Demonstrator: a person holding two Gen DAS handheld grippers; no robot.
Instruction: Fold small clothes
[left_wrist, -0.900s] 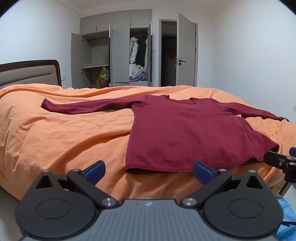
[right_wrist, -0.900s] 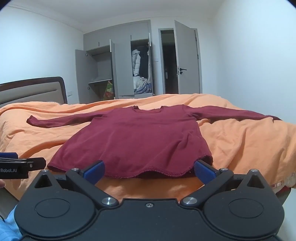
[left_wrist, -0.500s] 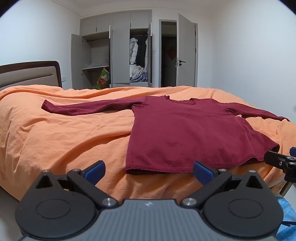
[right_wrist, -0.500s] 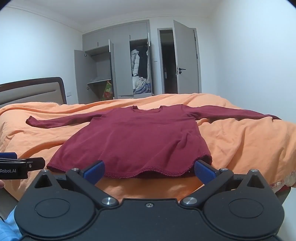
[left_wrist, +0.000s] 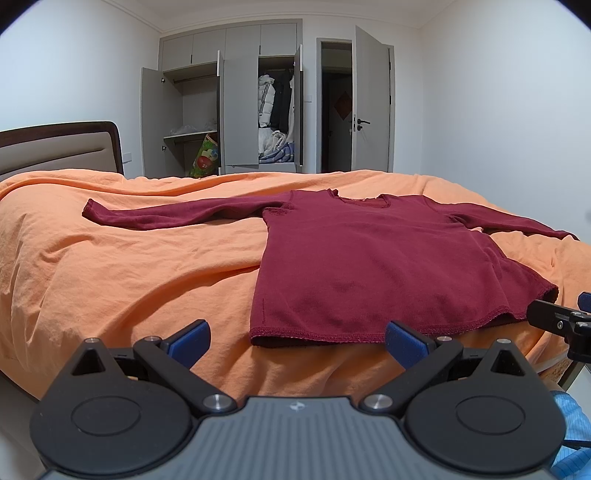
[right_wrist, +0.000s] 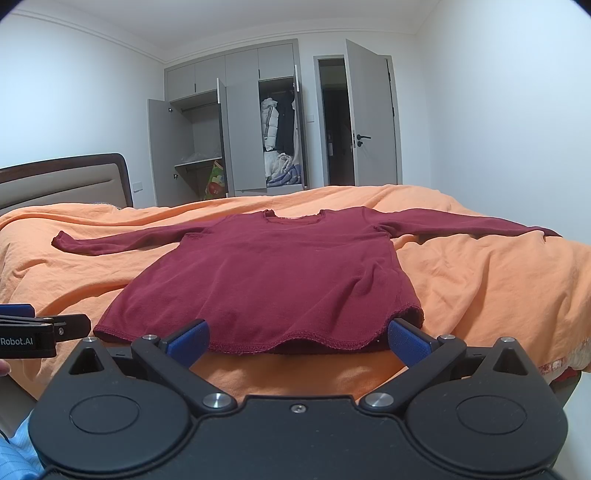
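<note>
Lying flat on the bed (left_wrist: 110, 266) with sleeves outstretched, the shirt (right_wrist: 273, 273) waits unfolded, so each spread, empty hand-held gripper (left_wrist: 295, 338) (right_wrist: 295, 339) should probably pinch a hem corner squarely before lifting evenly.

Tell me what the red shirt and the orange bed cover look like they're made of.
Red shirt: seemingly soft matte knit, perhaps cotton jersey, judging by its stitched, wavy hem. Orange bed cover: probably thin woven cotton, matte, with fine creases.
</note>
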